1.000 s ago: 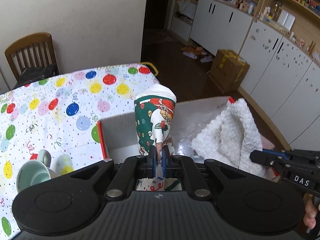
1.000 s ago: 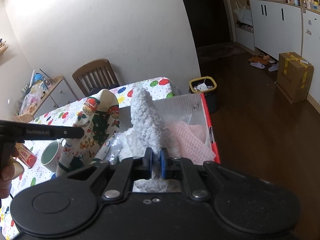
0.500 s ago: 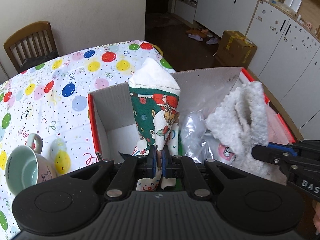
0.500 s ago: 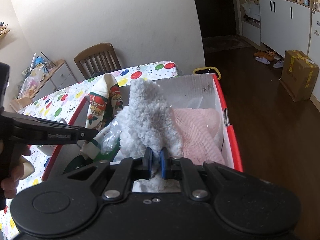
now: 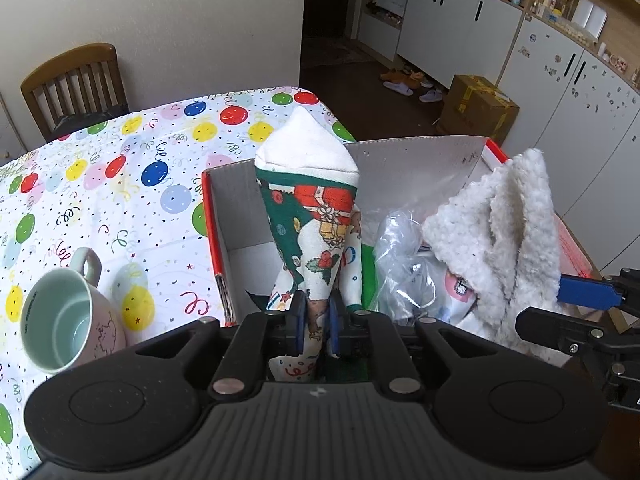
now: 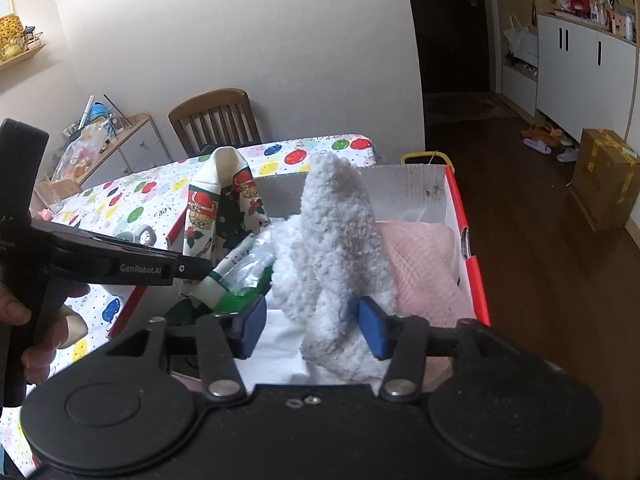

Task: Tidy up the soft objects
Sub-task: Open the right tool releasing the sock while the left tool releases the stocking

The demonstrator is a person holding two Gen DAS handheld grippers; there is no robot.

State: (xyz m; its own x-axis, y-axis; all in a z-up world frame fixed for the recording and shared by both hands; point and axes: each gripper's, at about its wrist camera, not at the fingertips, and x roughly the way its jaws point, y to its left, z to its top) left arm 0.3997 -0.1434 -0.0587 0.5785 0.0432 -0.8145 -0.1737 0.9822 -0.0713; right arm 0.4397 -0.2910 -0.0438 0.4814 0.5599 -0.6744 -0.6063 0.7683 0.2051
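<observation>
My left gripper is shut on a green, red and white Christmas-print cloth, which stands up over the left part of a red-edged cardboard box. The cloth also shows in the right wrist view. My right gripper is open, its blue pads on either side of a fluffy white cloth that still stands upright in the box. The fluffy cloth shows in the left wrist view too. A pink knitted cloth lies in the box's right part.
A clear plastic bag lies in the box between the two cloths. A pale mug lies on its side on the balloon-print tablecloth left of the box. A wooden chair stands behind the table.
My right gripper has opened and let go of the fluffy white cloth. Both grippers have come lower over the box. The left gripper still grips the Christmas cloth.
</observation>
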